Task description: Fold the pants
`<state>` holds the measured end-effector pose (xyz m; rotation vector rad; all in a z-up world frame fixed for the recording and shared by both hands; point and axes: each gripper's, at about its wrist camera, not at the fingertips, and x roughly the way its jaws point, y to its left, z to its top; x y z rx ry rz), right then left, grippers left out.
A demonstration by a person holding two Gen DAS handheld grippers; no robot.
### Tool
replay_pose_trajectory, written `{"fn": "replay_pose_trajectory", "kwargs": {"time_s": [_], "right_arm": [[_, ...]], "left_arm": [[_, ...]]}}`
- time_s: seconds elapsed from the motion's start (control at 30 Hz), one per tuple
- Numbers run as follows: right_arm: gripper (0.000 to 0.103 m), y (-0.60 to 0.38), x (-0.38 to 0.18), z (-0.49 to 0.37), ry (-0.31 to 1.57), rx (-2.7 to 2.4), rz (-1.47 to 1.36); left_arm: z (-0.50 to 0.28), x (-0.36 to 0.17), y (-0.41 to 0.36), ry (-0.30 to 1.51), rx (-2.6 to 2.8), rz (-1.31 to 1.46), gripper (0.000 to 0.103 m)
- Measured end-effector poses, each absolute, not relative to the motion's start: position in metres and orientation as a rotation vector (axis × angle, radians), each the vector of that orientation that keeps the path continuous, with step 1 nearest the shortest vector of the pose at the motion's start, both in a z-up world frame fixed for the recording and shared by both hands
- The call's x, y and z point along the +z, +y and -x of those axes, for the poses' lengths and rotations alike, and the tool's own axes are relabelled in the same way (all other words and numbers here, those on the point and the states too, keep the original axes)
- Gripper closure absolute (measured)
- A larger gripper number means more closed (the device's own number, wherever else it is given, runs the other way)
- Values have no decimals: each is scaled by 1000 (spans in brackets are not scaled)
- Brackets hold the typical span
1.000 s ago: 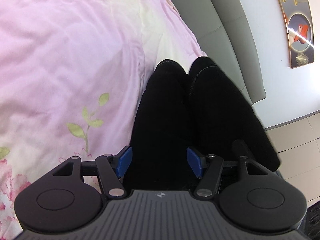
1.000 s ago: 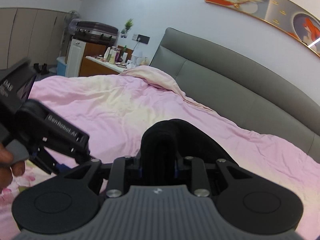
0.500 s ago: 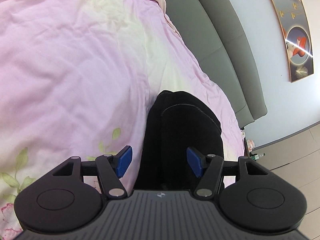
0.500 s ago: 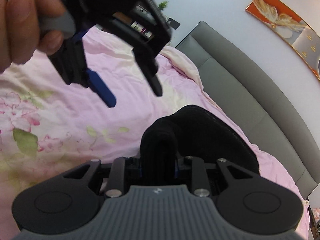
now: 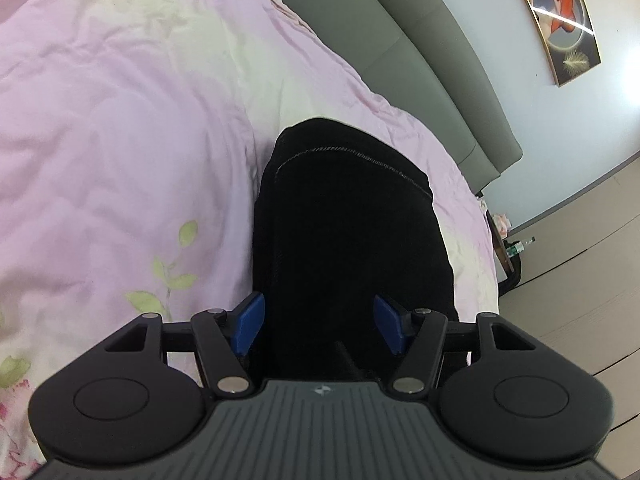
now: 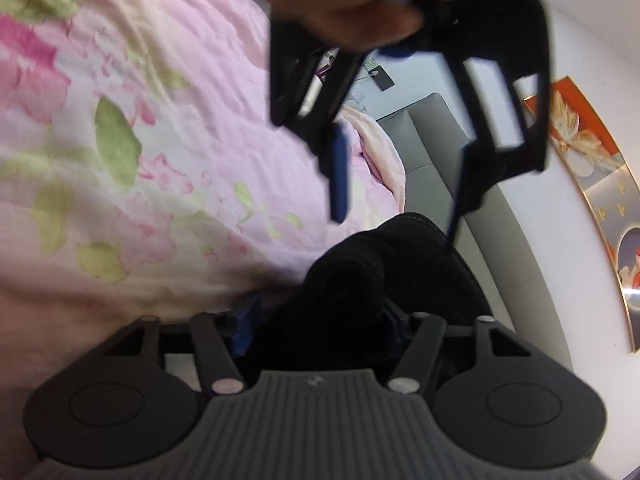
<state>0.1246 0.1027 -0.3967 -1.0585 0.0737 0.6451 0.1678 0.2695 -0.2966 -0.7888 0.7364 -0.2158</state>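
Black pants lie folded in a narrow stack on the pink floral duvet, near the bed's right edge. My left gripper hovers over their near end, open, with its blue pads clear of the cloth. In the right wrist view a hand holds it, the left gripper, above the pants with nothing between its fingers. My right gripper sits low at a bunched end of the pants. Its jaws are opening, and the black cloth still lies between them.
A grey padded headboard runs along the far side of the bed. A framed picture hangs on the wall. The bed's edge drops to a pale floor at the right, where small items stand.
My right gripper came down toward the duvet with the bunched pants and its jaws spread apart. The two side-by-side legs now lie as one stack. The left gripper rolled and stayed open.
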Motion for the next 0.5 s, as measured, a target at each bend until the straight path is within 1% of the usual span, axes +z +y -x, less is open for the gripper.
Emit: {"fn": "replay_pose_trajectory", "kwargs": {"time_s": [0.07, 0.17, 0.33, 0.37, 0.4, 0.43, 0.47, 0.5], "right_arm": [[33, 91, -381, -121, 86, 654, 1035], [34, 65, -355, -114, 121, 693, 987], [38, 13, -303, -128, 228, 641, 757], [45, 3, -291, -136, 257, 617, 694], [55, -6, -281, -148, 296, 596, 626], [62, -16, -273, -163, 342, 580, 551], [90, -26, -269, -174, 387, 570, 485], [103, -34, -266, -188, 435, 564, 421]], "left_arm": [[-170, -300, 263, 760, -220, 759, 33], [-172, -306, 258, 795, -252, 759, 29], [-171, -303, 254, 802, -234, 721, 26], [-171, -304, 255, 803, -232, 725, 26], [-170, -304, 255, 803, -228, 727, 26], [-169, -303, 255, 803, -225, 724, 26], [-168, -303, 253, 802, -222, 716, 26], [-168, -302, 253, 801, -218, 707, 26]]}}
